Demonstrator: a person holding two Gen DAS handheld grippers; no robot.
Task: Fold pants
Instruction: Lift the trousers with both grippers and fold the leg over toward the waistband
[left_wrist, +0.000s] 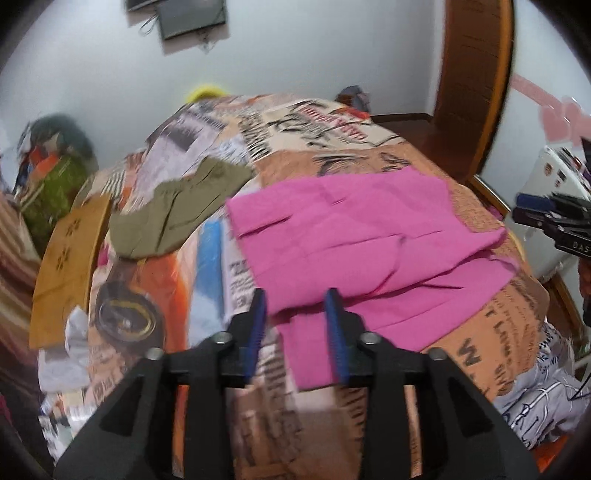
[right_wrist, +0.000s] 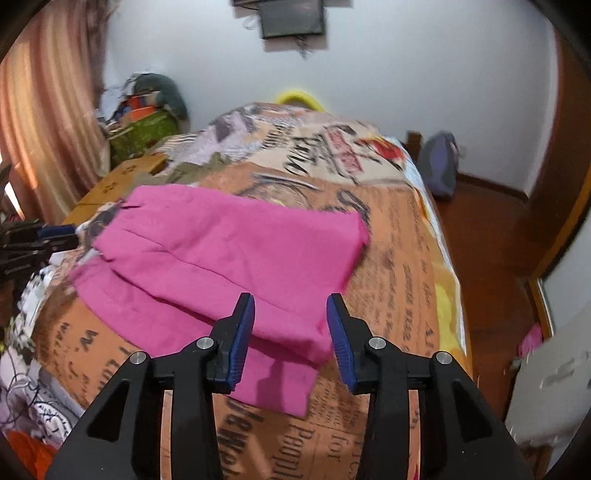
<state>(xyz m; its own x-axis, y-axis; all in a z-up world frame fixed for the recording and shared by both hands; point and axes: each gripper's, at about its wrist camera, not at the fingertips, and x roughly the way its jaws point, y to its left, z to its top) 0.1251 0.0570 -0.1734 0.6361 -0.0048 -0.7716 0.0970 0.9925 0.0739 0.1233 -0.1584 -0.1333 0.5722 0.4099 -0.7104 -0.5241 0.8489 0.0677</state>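
Observation:
Pink pants (left_wrist: 354, 236) lie folded in layers on a bed with a newspaper-print cover (left_wrist: 480, 332). They also show in the right wrist view (right_wrist: 229, 266). My left gripper (left_wrist: 297, 295) is open and empty, above the near left edge of the pants. My right gripper (right_wrist: 291, 301) is open and empty, above the near right corner of the pants. The right gripper also shows at the right edge of the left wrist view (left_wrist: 550, 218). The left gripper shows at the left edge of the right wrist view (right_wrist: 40, 240).
An olive green garment (left_wrist: 177, 214) lies on the bed left of the pants. A brown cardboard box (left_wrist: 66, 266) stands at the bed's left side. A pile of clothes (right_wrist: 147, 114) is in the far corner. A backpack (right_wrist: 439, 166) sits on the wooden floor at right.

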